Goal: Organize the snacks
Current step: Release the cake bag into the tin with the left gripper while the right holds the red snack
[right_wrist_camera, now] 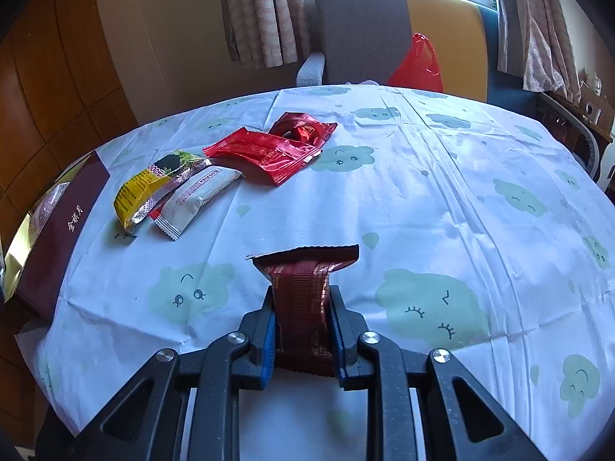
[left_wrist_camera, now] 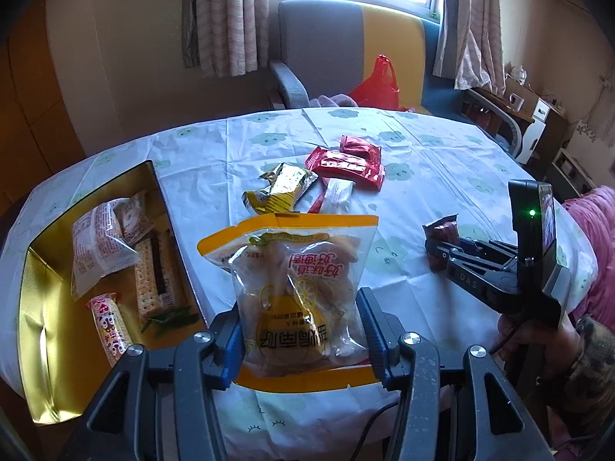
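Two grippers each hold a snack above a cloud-print desk (right_wrist_camera: 442,192). The left gripper (left_wrist_camera: 301,330), low in its frame, has its fingers closed on a clear, orange-edged bag (left_wrist_camera: 296,280). A gold-lined box (left_wrist_camera: 42,299) at left holds packets. The right gripper (right_wrist_camera: 301,330) grips a dark red packet (right_wrist_camera: 303,296) at lower centre. Upper left of that frame, a yellow packet (right_wrist_camera: 142,188), a white packet (right_wrist_camera: 196,196) and red packets (right_wrist_camera: 265,151) lie loose on the desk.
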{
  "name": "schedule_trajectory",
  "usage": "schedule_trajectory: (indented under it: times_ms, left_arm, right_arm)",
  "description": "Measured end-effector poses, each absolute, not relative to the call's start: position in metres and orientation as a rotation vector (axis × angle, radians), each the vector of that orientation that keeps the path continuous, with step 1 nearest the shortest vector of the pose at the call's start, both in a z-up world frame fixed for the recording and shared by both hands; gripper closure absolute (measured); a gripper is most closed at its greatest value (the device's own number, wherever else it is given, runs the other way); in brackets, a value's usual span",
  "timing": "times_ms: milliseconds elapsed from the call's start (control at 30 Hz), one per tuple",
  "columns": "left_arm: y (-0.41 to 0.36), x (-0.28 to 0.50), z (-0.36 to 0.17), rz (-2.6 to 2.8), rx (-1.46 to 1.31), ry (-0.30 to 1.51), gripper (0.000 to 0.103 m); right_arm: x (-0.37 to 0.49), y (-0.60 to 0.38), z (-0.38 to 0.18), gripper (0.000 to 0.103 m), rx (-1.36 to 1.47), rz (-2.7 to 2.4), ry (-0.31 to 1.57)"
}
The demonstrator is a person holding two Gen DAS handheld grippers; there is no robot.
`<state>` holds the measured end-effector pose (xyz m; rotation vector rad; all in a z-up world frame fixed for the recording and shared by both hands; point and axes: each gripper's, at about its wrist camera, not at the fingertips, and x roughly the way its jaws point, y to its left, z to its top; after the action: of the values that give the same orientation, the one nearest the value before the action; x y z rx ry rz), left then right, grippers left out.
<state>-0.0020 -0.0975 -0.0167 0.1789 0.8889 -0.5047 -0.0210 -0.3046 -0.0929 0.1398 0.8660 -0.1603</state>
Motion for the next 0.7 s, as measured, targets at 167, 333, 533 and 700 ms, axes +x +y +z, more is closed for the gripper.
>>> schedule_trajectory:
  times_ms: [167,333,533,700]
  left_arm:
    - [-0.092,0.0,-0.015,-0.49,0.164,0.89,0.05]
    - [-0.085,0.001,-0.014,-0.478,0.148,0.89,0.05]
    - [-0.065,0.009,-0.004,-0.475,0.077,0.882,0.05]
    - [-0.014,0.029,0.012,-0.381,-0.064,0.879,0.05]
  right_arm:
    - [-0.022,-0.303,-0.093,0.079,0.127,-0.162,0.857]
    - [-0.022,-0.303,-0.094,0.079,0.114,-0.162,0.853]
    - [-0.022,-0.302,-0.094,0.079,0.106,-0.162,0.851]
    - [-0.022,-0.302,-0.093,0.079,0.109,-0.161,0.848]
